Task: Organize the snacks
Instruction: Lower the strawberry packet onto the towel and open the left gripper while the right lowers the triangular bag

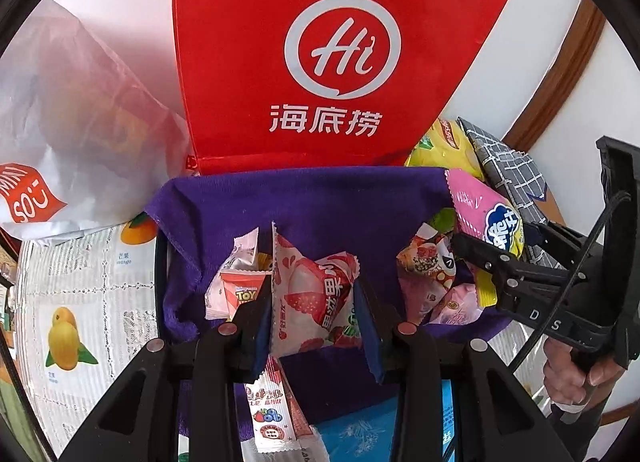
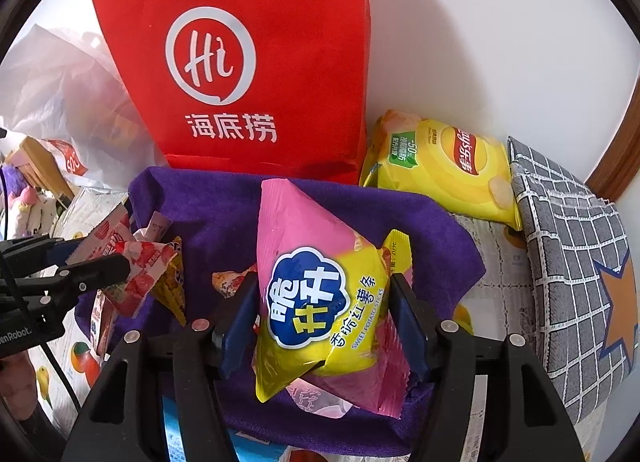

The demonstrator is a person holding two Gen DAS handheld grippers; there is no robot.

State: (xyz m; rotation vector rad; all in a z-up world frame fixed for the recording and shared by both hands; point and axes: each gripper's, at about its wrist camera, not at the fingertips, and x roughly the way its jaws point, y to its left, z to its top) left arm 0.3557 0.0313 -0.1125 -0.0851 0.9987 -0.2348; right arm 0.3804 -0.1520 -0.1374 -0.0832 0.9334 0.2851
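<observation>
The left tongs (image 1: 316, 302) pinch a strawberry snack pack (image 1: 316, 302) and the right tongs (image 2: 324, 318), partly open, loosely frame a pink and yellow snack bag (image 2: 320, 294), both over the purple cloth (image 2: 224, 213) where snacks gather, before the red bag (image 2: 248, 61).

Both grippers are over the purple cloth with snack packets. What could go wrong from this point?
1. The pink and yellow sweet potato stick bag stands between the right gripper pads, with a gap at the right pad; it may slip onto the purple cloth.
2. The left gripper pinches the red and white strawberry packet across its soft middle; squeezing may crush it.
3. The two grippers are close together and might collide.
</observation>
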